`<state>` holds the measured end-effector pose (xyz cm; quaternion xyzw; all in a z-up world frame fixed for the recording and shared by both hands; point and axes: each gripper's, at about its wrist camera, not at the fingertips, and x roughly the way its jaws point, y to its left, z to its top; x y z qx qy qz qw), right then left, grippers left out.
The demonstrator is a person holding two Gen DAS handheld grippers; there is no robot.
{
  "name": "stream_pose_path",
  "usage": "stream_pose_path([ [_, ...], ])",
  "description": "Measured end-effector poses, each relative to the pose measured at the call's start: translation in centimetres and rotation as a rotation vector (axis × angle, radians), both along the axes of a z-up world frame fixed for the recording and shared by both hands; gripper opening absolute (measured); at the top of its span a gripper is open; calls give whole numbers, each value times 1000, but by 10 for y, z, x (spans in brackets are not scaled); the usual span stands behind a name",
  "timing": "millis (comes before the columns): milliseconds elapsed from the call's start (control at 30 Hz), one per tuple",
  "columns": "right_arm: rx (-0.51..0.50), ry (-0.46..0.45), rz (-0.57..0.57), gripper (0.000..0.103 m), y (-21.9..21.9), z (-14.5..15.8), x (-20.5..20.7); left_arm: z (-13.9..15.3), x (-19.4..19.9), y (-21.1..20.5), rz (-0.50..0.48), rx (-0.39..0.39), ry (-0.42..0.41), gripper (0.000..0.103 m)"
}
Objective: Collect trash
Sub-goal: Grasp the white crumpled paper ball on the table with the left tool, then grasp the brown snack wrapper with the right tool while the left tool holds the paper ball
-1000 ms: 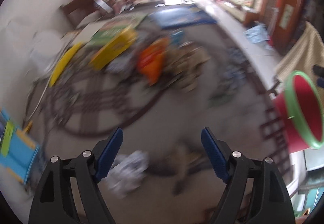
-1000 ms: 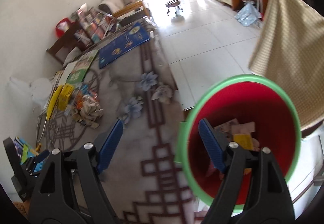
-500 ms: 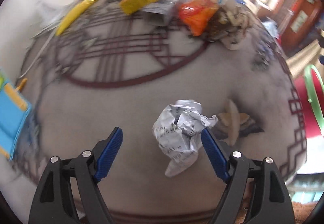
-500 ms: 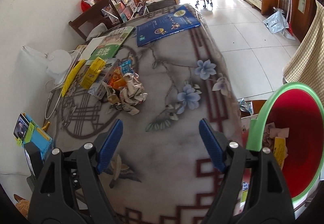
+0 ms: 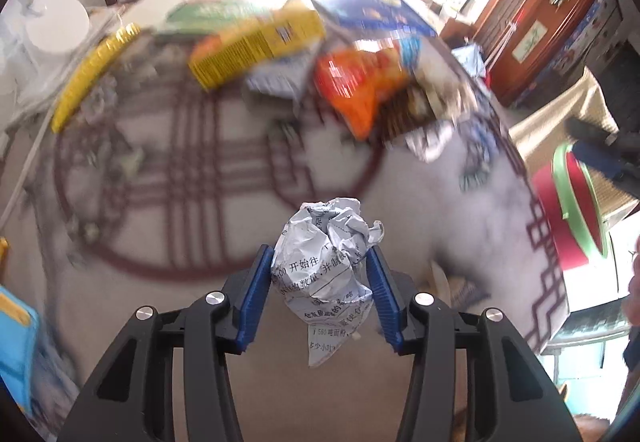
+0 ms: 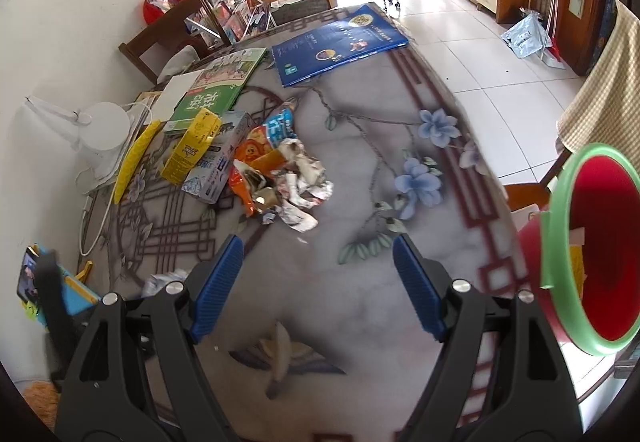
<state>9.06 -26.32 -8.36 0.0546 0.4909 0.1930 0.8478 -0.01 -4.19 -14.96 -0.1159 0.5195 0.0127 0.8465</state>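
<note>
The left claw [image 5: 318, 282] grips the crumpled printed paper ball [image 5: 326, 262]; the red, green-rimmed plastic bin [image 5: 568, 218] lies to its right (off the tabletop [image 5: 200, 322]). The right claw [image 6: 318, 282] is open and empty.

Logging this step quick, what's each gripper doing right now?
Left gripper: closed on the crumpled printed paper ball.
Right gripper: open, holding nothing, above the table.

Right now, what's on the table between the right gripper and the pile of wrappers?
In the right wrist view, only bare patterned tablecloth lies between the open right gripper and the pile of wrappers.
</note>
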Motion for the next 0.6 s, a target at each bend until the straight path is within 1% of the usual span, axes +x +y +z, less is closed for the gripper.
stream_pose_path([
  [67,-32,-19,25,62,21,-2,5,11,3,13,1,14,-26,46],
  [100,-40,-25,36,60,31,-4,8,17,4,20,1,22,-41,46],
  [133,-45,-29,48,55,40,-5,12,21,4,26,2,30,-54,46],
  [167,-51,-32,61,51,51,-7,16,22,8,32,1,36,-62,46],
  [233,-76,-37,78,48,67,-13,25,27,7,45,5,53,-77,47],
  [300,-100,-25,91,42,81,-21,33,27,8,55,14,51,-78,47],
  [367,-125,-13,104,32,93,-28,41,27,8,68,30,42,-78,47],
  [433,-164,2,115,26,104,-37,49,25,9,76,42,30,-77,47],
  [500,-174,23,123,22,109,-43,53,23,12,84,51,16,-77,47],
  [533,-177,32,131,17,113,-45,55,23,12,85,53,13,-79,47],
  [600,-191,43,146,17,118,-49,55,22,16,88,52,3,-83,47],
])
